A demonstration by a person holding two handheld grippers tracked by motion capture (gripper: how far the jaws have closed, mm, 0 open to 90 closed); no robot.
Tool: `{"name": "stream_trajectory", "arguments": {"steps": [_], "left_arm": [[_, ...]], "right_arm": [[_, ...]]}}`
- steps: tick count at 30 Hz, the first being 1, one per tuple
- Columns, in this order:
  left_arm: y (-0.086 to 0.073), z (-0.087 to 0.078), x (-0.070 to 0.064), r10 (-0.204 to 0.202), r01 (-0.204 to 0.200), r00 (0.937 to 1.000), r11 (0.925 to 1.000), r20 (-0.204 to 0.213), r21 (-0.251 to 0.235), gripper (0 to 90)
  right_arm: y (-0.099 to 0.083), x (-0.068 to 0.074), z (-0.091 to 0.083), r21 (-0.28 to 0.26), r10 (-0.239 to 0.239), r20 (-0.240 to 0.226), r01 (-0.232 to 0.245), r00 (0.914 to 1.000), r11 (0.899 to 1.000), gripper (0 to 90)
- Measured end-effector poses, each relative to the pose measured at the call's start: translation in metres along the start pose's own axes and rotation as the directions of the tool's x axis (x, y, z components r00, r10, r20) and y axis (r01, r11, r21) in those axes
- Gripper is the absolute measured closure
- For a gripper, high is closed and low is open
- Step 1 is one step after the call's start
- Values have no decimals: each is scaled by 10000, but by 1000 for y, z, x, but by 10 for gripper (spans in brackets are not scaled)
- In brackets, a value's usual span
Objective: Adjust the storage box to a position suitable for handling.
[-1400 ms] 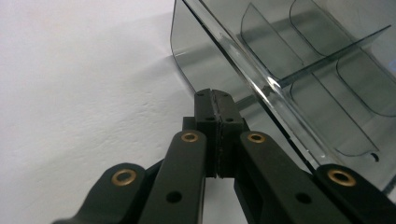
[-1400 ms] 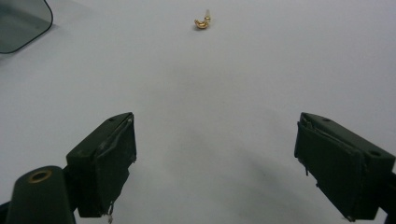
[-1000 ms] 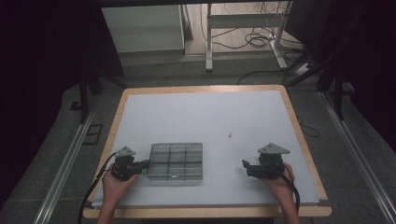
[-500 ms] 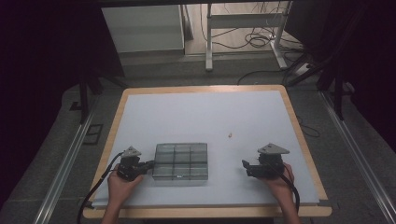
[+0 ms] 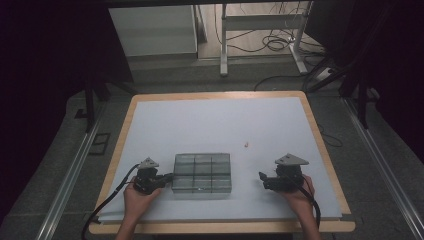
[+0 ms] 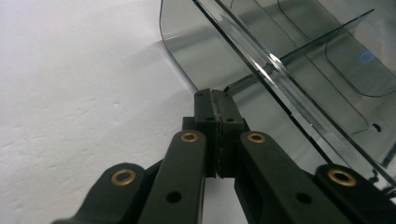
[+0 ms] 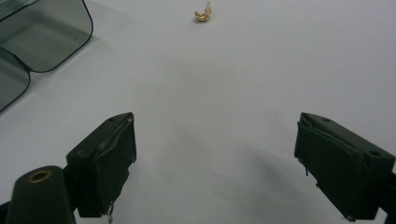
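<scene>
now left gripper at left edge of clear divided box, jaws pressed together, tips touching box's left wall; from left gripper view cannot tell whether wall sits between pads or tips merely butt against it. box lies flat on white table, near front edge, left of centre. right gripper rests well apart to box's right, jaws spread wide, nothing between them. small gold piece lies on table ahead of right gripper, beyond box corner.
</scene>
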State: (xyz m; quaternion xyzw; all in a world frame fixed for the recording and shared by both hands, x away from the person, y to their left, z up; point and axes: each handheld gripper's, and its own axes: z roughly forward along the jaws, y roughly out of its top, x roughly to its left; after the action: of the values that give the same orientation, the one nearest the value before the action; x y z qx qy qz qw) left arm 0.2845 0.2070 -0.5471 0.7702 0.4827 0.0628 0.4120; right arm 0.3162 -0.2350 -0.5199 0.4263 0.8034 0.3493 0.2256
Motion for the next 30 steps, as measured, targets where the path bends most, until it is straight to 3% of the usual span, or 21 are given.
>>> {"name": "stream_trajectory", "arguments": {"steps": [8,24,28,30], "left_arm": [[0,-2,2,107,-106,9999,9999,105,-70,875],[2,-34,5,311,-331,9991,9968,-290,-729,866],[2,-38,3,347,-374,9988,9962,-355,-788,827],[1,-40,2,377,-404,9987,9961,-348,-780,750]], "right_arm": [[0,0,1,22,10,4,-10,10000,10000,120],[-1,-1,0,1,23,32,-23,10000,10000,120],[-1,-1,0,11,-6,37,6,10000,10000,120],[-1,0,0,16,-6,43,6,10000,10000,119]]}}
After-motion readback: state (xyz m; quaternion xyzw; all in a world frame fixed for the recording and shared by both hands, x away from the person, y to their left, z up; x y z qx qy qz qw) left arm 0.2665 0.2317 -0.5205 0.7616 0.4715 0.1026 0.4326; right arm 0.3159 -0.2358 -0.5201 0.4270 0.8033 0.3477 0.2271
